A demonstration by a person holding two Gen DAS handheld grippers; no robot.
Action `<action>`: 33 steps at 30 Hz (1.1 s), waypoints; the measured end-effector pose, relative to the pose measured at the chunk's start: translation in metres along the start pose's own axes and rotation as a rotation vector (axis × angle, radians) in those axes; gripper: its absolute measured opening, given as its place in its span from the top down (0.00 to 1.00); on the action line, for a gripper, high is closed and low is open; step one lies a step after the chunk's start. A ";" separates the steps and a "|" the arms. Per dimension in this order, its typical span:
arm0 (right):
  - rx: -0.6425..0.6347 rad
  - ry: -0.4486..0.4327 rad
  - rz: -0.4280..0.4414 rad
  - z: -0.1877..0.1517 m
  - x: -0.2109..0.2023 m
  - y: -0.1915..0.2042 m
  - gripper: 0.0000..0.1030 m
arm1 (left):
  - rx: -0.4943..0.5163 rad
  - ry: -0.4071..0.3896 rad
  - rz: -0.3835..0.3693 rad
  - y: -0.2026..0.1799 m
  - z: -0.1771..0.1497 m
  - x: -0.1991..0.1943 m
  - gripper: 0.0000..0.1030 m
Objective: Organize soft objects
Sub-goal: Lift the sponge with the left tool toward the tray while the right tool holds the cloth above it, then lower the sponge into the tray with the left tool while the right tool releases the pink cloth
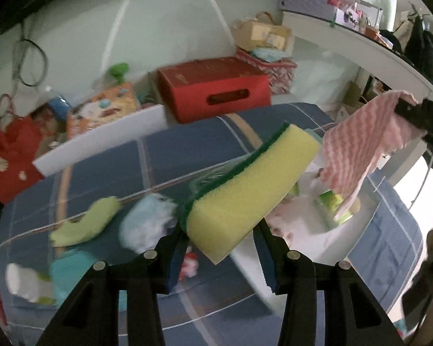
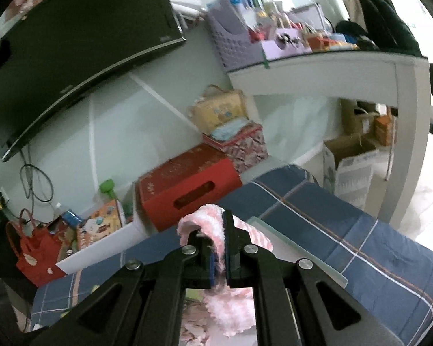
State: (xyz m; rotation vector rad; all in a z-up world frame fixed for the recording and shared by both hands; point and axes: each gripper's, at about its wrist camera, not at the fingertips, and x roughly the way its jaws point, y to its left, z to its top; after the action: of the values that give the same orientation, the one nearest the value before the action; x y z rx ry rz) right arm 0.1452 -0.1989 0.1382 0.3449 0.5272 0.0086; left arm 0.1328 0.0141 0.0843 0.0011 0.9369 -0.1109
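Note:
My left gripper point(image 1: 220, 239) is shut on a yellow sponge point(image 1: 245, 190) with a green scouring side, holding it tilted above the blue plaid bed point(image 1: 187, 150). My right gripper point(image 2: 213, 226) is shut on a pink-and-white zigzag cloth point(image 2: 231, 308). In the left wrist view the same cloth point(image 1: 358, 150) hangs from the right gripper point(image 1: 418, 121) over a white bin point(image 1: 349, 239). A green cloth point(image 1: 83, 222), a pale blue fluffy item point(image 1: 147, 225) and a teal item point(image 1: 69, 271) lie on the bed, all blurred.
A red box point(image 1: 216, 86) and a patterned box point(image 1: 274, 69) stand beyond the bed's far edge. A white desk point(image 2: 317, 72) with a purple basket point(image 2: 233, 43) is at the right. A dark TV point(image 2: 72, 43) hangs on the wall. A red bag point(image 1: 8, 155) sits at far left.

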 end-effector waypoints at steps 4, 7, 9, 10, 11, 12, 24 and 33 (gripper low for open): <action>-0.003 0.101 -0.057 -0.011 0.028 -0.013 0.96 | -0.045 0.069 -0.080 -0.014 0.008 0.040 0.53; -0.019 0.200 -0.086 -0.023 0.052 -0.017 0.96 | -0.061 0.112 -0.096 -0.019 0.005 0.063 0.53; -0.028 0.267 -0.104 -0.033 0.066 -0.019 0.96 | -0.076 0.139 -0.102 -0.020 0.000 0.076 0.53; -0.033 0.310 -0.117 -0.038 0.074 -0.020 0.96 | -0.091 0.155 -0.112 -0.018 -0.002 0.083 0.53; -0.036 0.333 -0.125 -0.042 0.078 -0.021 0.96 | -0.103 0.166 -0.117 -0.017 -0.004 0.086 0.52; -0.043 0.365 -0.138 -0.047 0.083 -0.021 0.96 | -0.111 0.173 -0.119 -0.016 -0.005 0.089 0.52; -0.066 0.462 -0.186 -0.061 0.091 -0.020 0.70 | -0.177 0.158 -0.134 -0.001 -0.006 0.079 0.34; -0.070 0.422 -0.185 -0.048 0.078 -0.014 0.47 | -0.195 0.116 -0.079 0.012 -0.005 0.054 0.24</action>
State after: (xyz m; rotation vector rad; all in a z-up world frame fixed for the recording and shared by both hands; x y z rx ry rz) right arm 0.1881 -0.1891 0.0560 0.2240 0.9731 -0.0804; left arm 0.1614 0.0207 0.0369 -0.2120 1.0605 -0.0925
